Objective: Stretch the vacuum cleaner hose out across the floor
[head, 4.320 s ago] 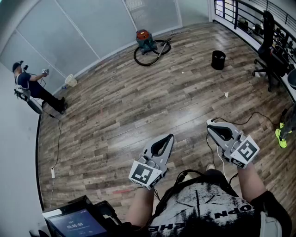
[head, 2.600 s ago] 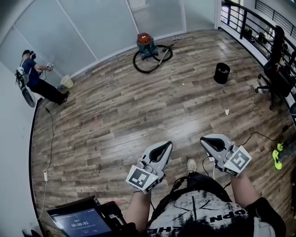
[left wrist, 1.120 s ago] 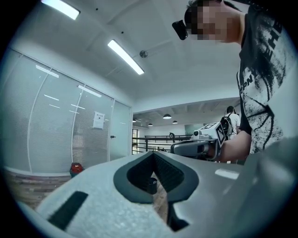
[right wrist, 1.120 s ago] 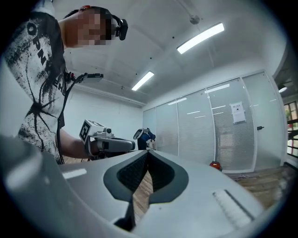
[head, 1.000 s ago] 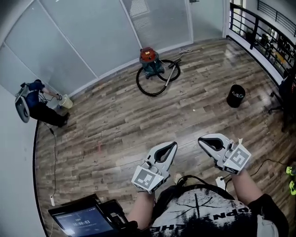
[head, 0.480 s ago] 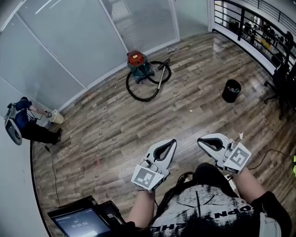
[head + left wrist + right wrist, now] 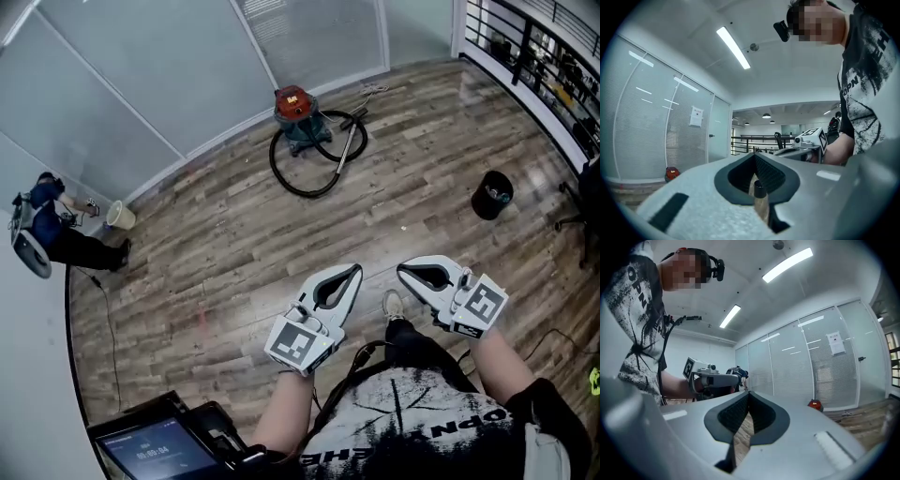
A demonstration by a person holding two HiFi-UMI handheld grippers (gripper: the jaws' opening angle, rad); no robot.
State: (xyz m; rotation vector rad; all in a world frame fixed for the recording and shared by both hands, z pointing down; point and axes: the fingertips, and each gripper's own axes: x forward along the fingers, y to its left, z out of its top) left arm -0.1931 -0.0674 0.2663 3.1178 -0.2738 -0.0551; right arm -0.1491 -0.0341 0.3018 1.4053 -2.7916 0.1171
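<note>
The vacuum cleaner (image 7: 293, 108), red lid on a teal body, stands by the glass wall at the far side of the wooden floor. Its black hose (image 7: 298, 178) lies in a loop beside it, with the wand (image 7: 351, 146) across the loop. It shows small in the left gripper view (image 7: 671, 173) and the right gripper view (image 7: 814, 404). My left gripper (image 7: 354, 270) and right gripper (image 7: 401, 272) are held level in front of my body, far short of the hose. Both are shut with nothing between the jaws.
A black bin (image 7: 494, 195) stands on the floor to the right. A person (image 7: 47, 225) crouches at the left wall, with a cable (image 7: 108, 319) running along it. A screen (image 7: 159, 452) sits at the bottom left. A railing (image 7: 534, 56) lines the right side.
The view has moved forward across the floor, and the vacuum cleaner and bin look somewhat nearer. Both grippers stay shut and side by side in front of me.
</note>
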